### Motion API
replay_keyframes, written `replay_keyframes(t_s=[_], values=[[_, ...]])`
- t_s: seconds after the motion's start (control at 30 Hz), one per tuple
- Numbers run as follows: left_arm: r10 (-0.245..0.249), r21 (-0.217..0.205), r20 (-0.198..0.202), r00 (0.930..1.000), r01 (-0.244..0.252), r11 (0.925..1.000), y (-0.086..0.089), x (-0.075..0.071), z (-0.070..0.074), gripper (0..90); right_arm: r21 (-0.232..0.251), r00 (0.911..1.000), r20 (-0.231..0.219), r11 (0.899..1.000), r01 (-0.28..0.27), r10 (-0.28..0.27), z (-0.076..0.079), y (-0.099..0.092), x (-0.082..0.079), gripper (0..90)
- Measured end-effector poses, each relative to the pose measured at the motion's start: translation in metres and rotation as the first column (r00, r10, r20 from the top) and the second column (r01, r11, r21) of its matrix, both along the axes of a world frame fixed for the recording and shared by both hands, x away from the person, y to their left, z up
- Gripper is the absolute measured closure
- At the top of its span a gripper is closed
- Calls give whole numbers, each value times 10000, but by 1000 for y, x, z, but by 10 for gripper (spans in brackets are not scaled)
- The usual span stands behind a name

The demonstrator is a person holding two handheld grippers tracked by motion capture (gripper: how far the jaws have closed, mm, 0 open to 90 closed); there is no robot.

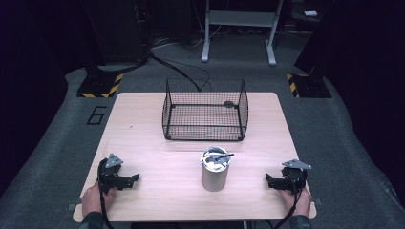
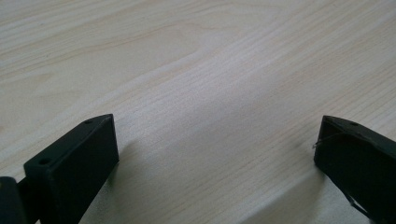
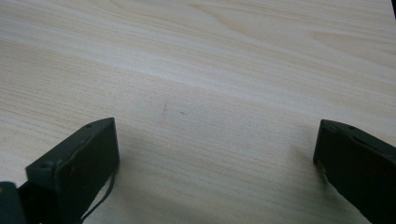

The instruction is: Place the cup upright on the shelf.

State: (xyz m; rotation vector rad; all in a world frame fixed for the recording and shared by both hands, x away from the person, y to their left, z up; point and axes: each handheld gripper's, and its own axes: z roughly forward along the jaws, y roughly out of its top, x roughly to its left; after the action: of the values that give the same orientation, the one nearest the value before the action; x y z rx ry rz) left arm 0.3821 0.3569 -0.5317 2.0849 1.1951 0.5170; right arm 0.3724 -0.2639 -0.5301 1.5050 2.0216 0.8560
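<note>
Metal canister: stands upright on the counter, near the front edge and midway between the two grippers, touched by neither.
Canister top: a dark, thin tool lies across the open rim; what kind of tool it is cannot be told.
Wire basket: black mesh, open at the top, just behind the canister toward the far side; it looks empty but for a small dark spot near its back right corner.
Left gripper: rests low on the counter to the left of the canister, well apart from it; jaws spread wide, nothing between them but bare wood.
Right gripper: mirrors it on the right, jaws wide apart and holding nothing.
Step in hand: likely the start, both hands parked, no reach begun.
Next move: probably one gripper closes in on the canister or the tool, approaching level enough not to tip the tall canister.
</note>
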Motion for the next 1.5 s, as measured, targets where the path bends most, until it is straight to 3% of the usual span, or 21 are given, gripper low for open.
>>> replay_keyframes(t_s=[0.6,0.77,0.9,1.1,1.5], values=[[90,-69,104,9999,-89,9999,-1,0,-1,0,35,9998,-167,10000,55,-54,1,0,2,0],[120,-86,102,9999,-119,9999,-1,0,-1,0,-20,9985,-540,9999,128,-129,4,0,4,0],[112,-82,100,9999,-112,9999,-1,0,-1,0,396,9982,-565,9990,208,-185,7,-1,0,0],[116,-84,100,9999,-115,9999,-1,0,-1,0,1046,9994,-356,9945,20,17,22,0,-9,0],[149,-141,81,9999,-148,9998,-1,0,-1,0,1232,9942,27,9866,-1066,1071,56,33,-25,0]])
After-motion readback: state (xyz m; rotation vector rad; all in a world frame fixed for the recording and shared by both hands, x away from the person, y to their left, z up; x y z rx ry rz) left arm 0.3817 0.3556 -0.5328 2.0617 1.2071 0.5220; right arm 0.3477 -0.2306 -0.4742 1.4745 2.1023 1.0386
